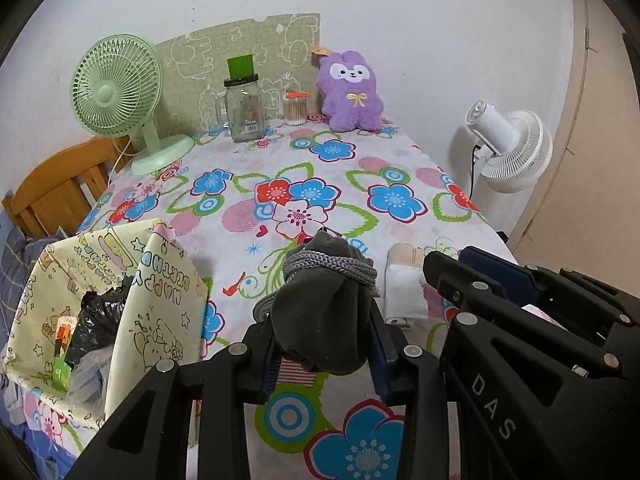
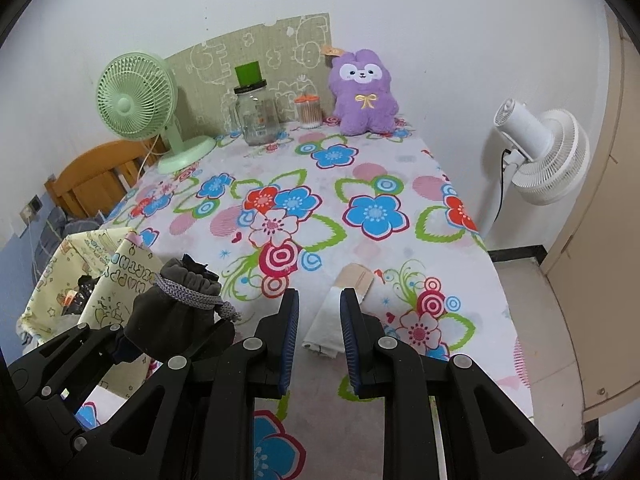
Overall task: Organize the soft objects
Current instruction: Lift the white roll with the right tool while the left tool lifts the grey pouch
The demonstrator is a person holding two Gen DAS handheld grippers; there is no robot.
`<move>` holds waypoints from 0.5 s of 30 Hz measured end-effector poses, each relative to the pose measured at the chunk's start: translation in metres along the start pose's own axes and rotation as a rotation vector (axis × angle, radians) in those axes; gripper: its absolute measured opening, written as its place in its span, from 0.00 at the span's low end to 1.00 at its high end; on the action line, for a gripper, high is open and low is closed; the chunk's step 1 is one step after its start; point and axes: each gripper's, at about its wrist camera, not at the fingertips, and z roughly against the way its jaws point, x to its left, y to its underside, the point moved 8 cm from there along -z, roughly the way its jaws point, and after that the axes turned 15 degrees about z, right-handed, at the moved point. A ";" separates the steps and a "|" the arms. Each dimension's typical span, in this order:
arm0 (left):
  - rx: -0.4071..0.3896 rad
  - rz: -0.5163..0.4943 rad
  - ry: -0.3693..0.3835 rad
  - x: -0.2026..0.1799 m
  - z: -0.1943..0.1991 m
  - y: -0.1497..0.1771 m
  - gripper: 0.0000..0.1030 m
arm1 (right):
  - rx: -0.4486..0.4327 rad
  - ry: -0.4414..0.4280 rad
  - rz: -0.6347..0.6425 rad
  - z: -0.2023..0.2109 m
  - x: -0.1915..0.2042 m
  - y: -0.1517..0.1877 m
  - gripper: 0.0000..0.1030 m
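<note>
Left wrist view is showing the counter (image 1: 248, 240) filling most of the frame, covered by a cloth printed with big blue, red and pink flowers, and standing against a white wall. At its left edge a cream gift bag (image 1: 132, 312) is standing open, with dark plastic and other items inside it. The left claw (image 1: 324, 344) is gripping a dark grey drawstring pouch (image 1: 324, 300), its blue pads pressing on both sides while the pouch is hanging clear above the cloth. The right claw (image 2: 319, 340) is standing narrowly parted with nothing between its pads; a folded white cloth (image 2: 328, 320) is lying on the counter below and beyond the gap, apart from the pads.

Along the back of the counter, from large to small, a green desk fan (image 1: 120, 92) is standing at the left, a purple plush toy (image 1: 352, 92) is sitting upright against the wall, a glass jar (image 1: 244, 108) is standing in front of a patterned board, and a small tub of cotton swabs (image 1: 296, 108) is standing beside the plush.

Right wrist view is showing more of the white standing fan (image 2: 540, 156), the floor and a beige door at the right; left wrist view is showing more deeply into the gift bag.
</note>
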 end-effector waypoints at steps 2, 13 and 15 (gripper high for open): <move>0.005 0.004 -0.003 0.002 -0.001 0.002 0.36 | 0.002 -0.006 -0.001 -0.001 0.002 0.002 0.24; 0.058 0.017 -0.020 0.011 -0.024 0.011 0.36 | 0.051 -0.010 0.004 -0.022 0.004 0.011 0.52; 0.071 0.017 -0.023 0.012 -0.030 0.012 0.36 | 0.064 -0.009 -0.001 -0.027 0.003 0.013 0.52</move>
